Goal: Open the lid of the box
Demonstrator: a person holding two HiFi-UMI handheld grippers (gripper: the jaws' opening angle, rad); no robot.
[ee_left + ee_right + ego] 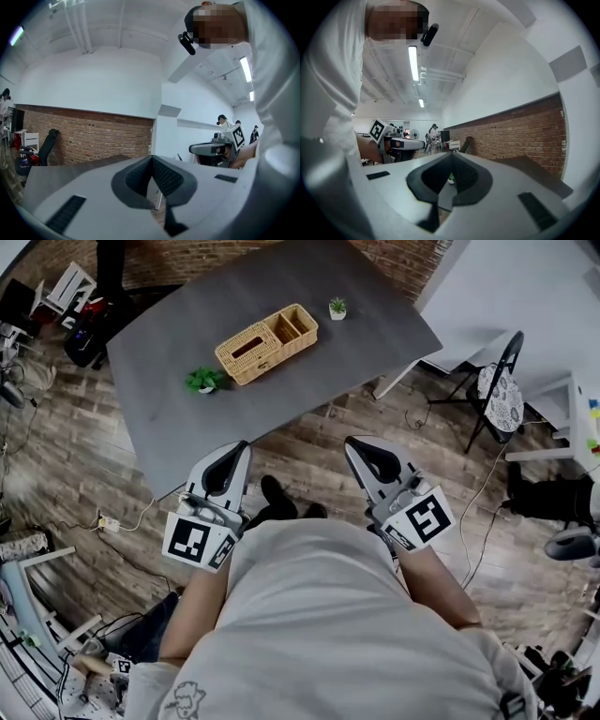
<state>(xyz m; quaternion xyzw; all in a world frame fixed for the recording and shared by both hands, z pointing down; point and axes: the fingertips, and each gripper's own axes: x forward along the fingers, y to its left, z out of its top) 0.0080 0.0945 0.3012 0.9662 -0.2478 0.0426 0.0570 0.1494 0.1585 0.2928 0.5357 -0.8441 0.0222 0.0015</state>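
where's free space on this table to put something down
Bare: the table's near end before the bushy plant, the far stretch behind the wicker box, the right corner past the small potted plant. Crowded mid-table, where plants flank the box.

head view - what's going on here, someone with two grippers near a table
A person stands a little short of the grey table, holding a gripper in each hand. The left gripper and the right gripper are both shut, empty and pointed toward the table. On it sits a wicker box with its slotted lid down, flanked by a near potted plant and a far potted plant. Neither gripper touches the box, so opening has not begun.
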